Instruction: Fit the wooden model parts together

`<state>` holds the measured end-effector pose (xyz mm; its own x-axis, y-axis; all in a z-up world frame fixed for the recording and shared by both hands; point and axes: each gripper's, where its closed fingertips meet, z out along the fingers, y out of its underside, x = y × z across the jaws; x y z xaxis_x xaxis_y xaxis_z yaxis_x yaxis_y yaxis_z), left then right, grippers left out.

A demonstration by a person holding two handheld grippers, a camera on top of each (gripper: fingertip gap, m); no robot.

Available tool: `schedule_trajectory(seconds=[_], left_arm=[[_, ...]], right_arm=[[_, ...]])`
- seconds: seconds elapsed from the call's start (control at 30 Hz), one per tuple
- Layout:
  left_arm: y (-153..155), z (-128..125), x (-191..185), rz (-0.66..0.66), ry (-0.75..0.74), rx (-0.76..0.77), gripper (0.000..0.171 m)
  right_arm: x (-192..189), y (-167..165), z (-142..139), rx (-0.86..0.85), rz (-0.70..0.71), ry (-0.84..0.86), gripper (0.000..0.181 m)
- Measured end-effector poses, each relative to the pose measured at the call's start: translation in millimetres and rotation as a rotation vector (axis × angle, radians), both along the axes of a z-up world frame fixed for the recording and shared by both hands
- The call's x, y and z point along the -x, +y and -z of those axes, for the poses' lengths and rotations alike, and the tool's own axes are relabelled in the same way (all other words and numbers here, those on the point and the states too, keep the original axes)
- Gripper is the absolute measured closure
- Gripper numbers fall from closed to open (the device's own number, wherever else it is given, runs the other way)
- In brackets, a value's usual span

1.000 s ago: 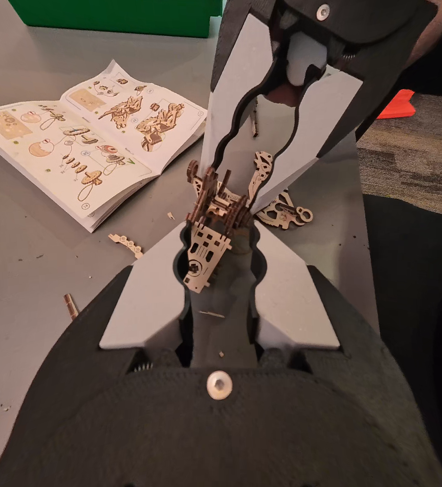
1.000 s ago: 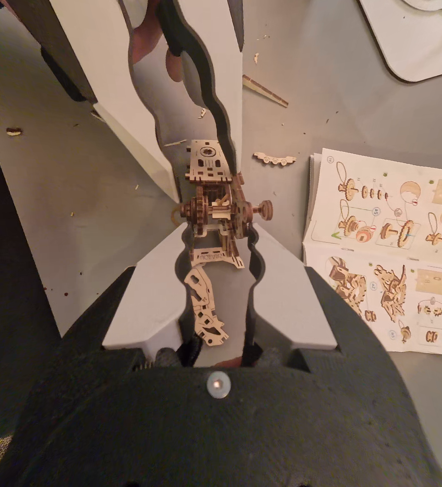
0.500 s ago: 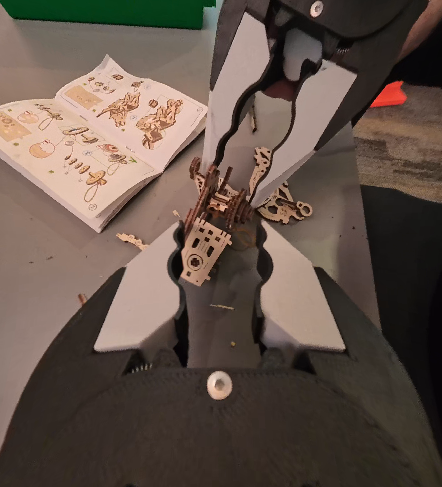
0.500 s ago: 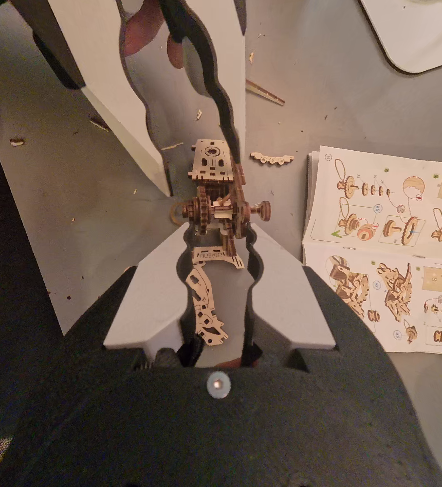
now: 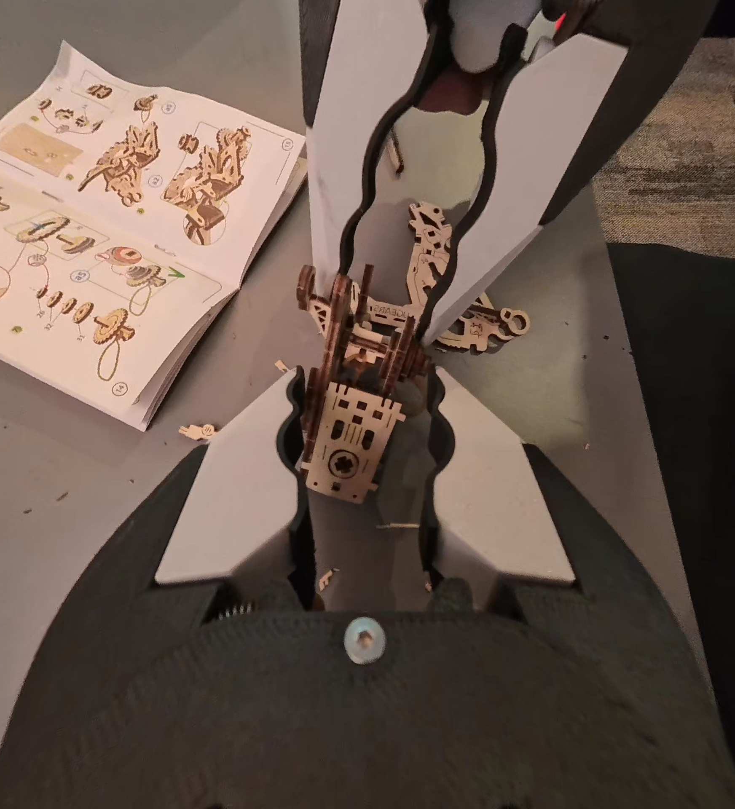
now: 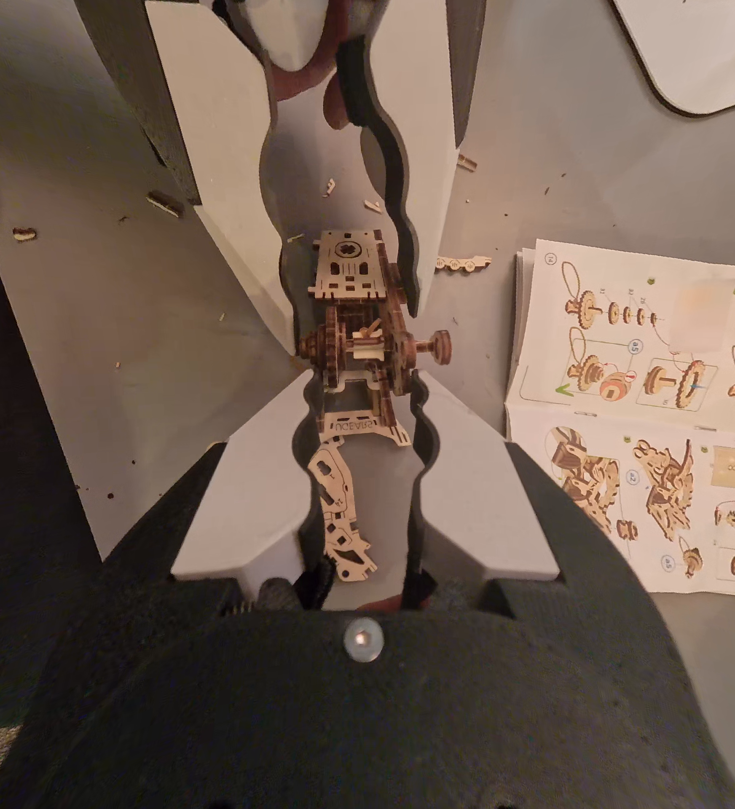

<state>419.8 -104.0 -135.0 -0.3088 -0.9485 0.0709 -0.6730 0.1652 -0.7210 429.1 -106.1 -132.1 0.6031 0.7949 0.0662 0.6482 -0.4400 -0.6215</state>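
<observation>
A small wooden model [image 5: 357, 394] with dark gears, an axle and a pale slotted plate is held above the grey table between my two grippers, which face each other. My right gripper [image 6: 365, 381] is shut on its geared middle; it also shows in the left wrist view [image 5: 376, 308]. My left gripper [image 5: 365, 376] is open, its jaws astride the plate end, with the left finger against the model's side. It also shows in the right wrist view [image 6: 352, 328]. A flat pale part [image 6: 339, 516] lies on the table under the right gripper.
An open instruction booklet [image 5: 94, 245] lies beside the grippers and also shows in the right wrist view [image 6: 641, 394]. Loose flat parts [image 5: 484, 328] and a small wavy strip [image 6: 462, 264] lie nearby. A white board [image 6: 707, 43] lies farther off. The table edge [image 5: 619, 350] is close.
My left gripper's jaws have widened around the model's plate end. The slotted plate has turned to face the left camera more squarely. The right gripper keeps its hold.
</observation>
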Motion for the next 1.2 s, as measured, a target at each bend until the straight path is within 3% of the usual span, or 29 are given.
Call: schedule_trajectory(seconds=[0.43,0.93,1.2], left_arm=[[-1.4,-1.4,-1.7,-0.002,-0.054,0.037,0.121],[-0.8,1.3,-5.6,-0.034,-0.073,-0.002,0.121],[-3.3,0.9,-6.4,-0.029,-0.077,0.003,0.124]], right_arm=[[-2.6,-0.1,-2.9,0.037,-0.008,0.002,0.141],[-5.1,0.4,0.8,0.041,-0.029,-0.050,0.152],[-3.5,-0.9,-1.9,0.049,-0.041,-0.078,0.137]])
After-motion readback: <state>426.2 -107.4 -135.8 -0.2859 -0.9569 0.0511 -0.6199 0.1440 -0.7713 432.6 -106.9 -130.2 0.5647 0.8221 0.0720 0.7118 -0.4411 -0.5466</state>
